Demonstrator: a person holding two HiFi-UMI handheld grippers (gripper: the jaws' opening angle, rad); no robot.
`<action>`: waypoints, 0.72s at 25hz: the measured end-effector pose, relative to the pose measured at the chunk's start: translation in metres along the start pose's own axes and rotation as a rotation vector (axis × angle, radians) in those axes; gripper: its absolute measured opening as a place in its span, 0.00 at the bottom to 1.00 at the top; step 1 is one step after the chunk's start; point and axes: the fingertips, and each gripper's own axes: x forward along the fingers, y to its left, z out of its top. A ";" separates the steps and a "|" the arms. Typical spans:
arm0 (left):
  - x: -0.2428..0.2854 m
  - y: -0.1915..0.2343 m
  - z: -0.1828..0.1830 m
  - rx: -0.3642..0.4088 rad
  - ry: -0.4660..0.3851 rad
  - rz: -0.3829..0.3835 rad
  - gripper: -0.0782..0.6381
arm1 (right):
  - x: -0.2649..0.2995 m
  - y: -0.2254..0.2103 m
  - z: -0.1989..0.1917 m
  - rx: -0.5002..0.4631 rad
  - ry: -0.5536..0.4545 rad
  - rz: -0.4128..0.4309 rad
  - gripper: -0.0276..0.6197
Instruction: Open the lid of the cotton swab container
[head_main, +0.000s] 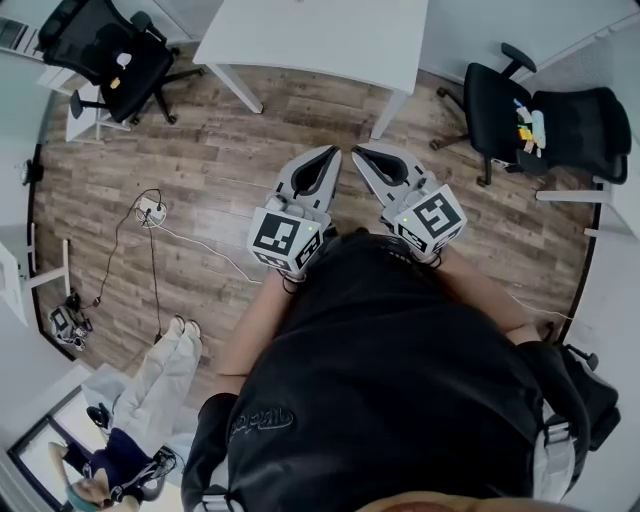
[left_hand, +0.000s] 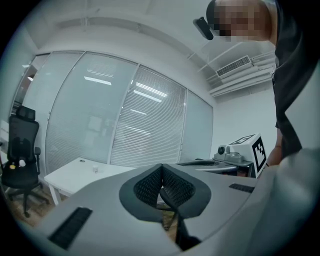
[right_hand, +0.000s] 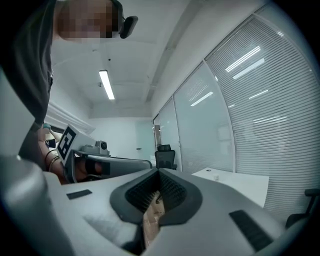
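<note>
Both grippers are held side by side in front of the person's chest, above the wooden floor, pointing toward a white table (head_main: 320, 45). My left gripper (head_main: 333, 152) is shut with nothing between its ribbed pads (left_hand: 150, 185). My right gripper (head_main: 358, 152) is shut and empty too, pads (right_hand: 170, 189) together. In the left gripper view a tiny white object (left_hand: 95, 169) stands on the table (left_hand: 75, 177); it also shows in the right gripper view (right_hand: 215, 177). It is too small to identify as the cotton swab container.
Black office chairs stand at the far left (head_main: 110, 50) and far right (head_main: 545, 125). A power strip with cables (head_main: 150, 210) lies on the floor to the left. Another person (head_main: 150, 400) sits at the lower left. Glass walls with blinds (left_hand: 145, 120) lie beyond the table.
</note>
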 end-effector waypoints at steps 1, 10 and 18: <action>0.001 0.009 0.002 0.002 -0.002 -0.003 0.13 | 0.009 -0.002 0.002 -0.004 0.000 -0.004 0.08; -0.003 0.103 0.040 0.033 -0.012 -0.030 0.13 | 0.103 -0.009 0.022 -0.005 0.001 -0.040 0.08; -0.022 0.161 0.039 0.017 0.008 -0.032 0.13 | 0.159 0.004 0.023 0.013 0.007 -0.051 0.08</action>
